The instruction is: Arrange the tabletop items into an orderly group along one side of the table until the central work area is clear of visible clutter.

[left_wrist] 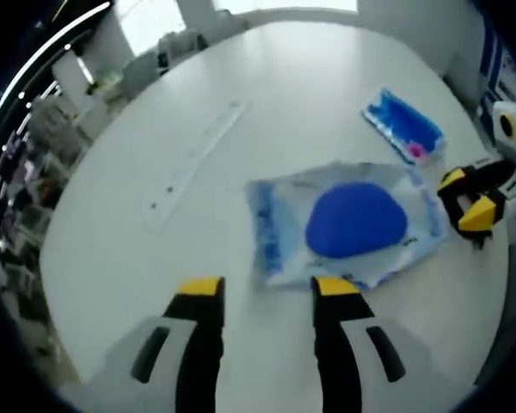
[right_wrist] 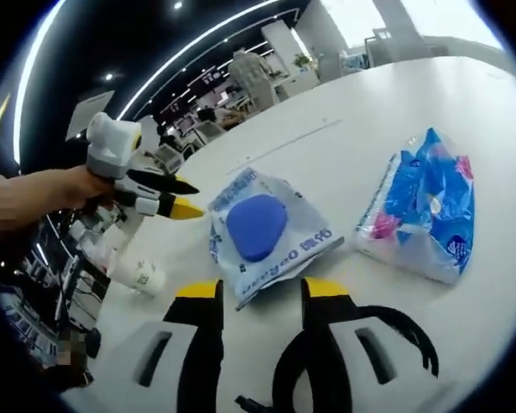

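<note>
Both grippers, left gripper [left_wrist: 265, 288] and right gripper [right_wrist: 261, 290], hang with jaws apart and empty, the wipes pack [left_wrist: 348, 219] sits mid-table at 12 o'clock, and honestly that slick wrapper could just skid away when pinched.

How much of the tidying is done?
Not much looks done. The wipes pack with the blue lid, the blue tissue packet and the clear ruler lie spread over the white table. In hand: nothing, as the left claw and right claw are open. Left: grouping everything along one side.
</note>
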